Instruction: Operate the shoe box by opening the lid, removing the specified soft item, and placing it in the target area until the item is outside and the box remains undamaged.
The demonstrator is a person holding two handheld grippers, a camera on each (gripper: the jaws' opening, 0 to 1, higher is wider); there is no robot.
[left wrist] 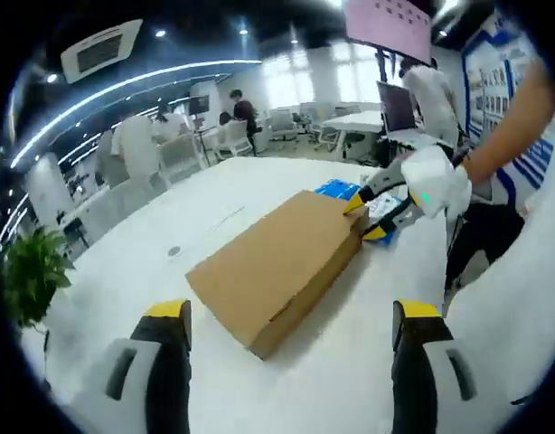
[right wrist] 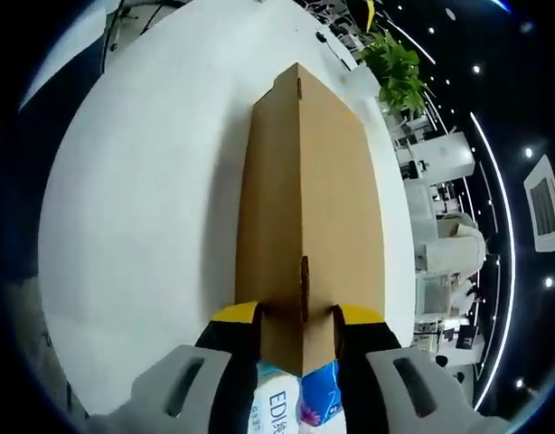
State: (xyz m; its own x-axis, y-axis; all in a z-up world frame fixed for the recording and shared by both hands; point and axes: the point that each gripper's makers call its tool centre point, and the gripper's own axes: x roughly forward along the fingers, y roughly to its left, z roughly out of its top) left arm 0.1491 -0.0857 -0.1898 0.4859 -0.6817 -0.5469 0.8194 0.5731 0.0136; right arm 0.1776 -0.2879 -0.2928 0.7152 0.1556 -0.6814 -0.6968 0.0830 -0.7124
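A closed brown cardboard shoe box (left wrist: 277, 262) lies diagonally on the white table (left wrist: 151, 226). My left gripper (left wrist: 291, 314) hangs open in front of the box's near corner, its yellow-tipped fingers (left wrist: 169, 312) wide apart and holding nothing. At the box's far end, the right gripper (left wrist: 368, 217) is held by a white-gloved hand (left wrist: 436, 185). In the right gripper view the shoe box (right wrist: 309, 181) runs away from my right gripper (right wrist: 297, 316), whose jaws press against both sides of the box's near end. A blue and white soft pack (right wrist: 296, 398) lies just beneath that end.
The blue pack (left wrist: 336, 190) lies by the box's far end. A potted plant (left wrist: 33, 271) stands beyond the table's left edge. Chairs, desks and people (left wrist: 137, 145) fill the room behind. Bare tabletop (right wrist: 142, 208) spreads left of the box.
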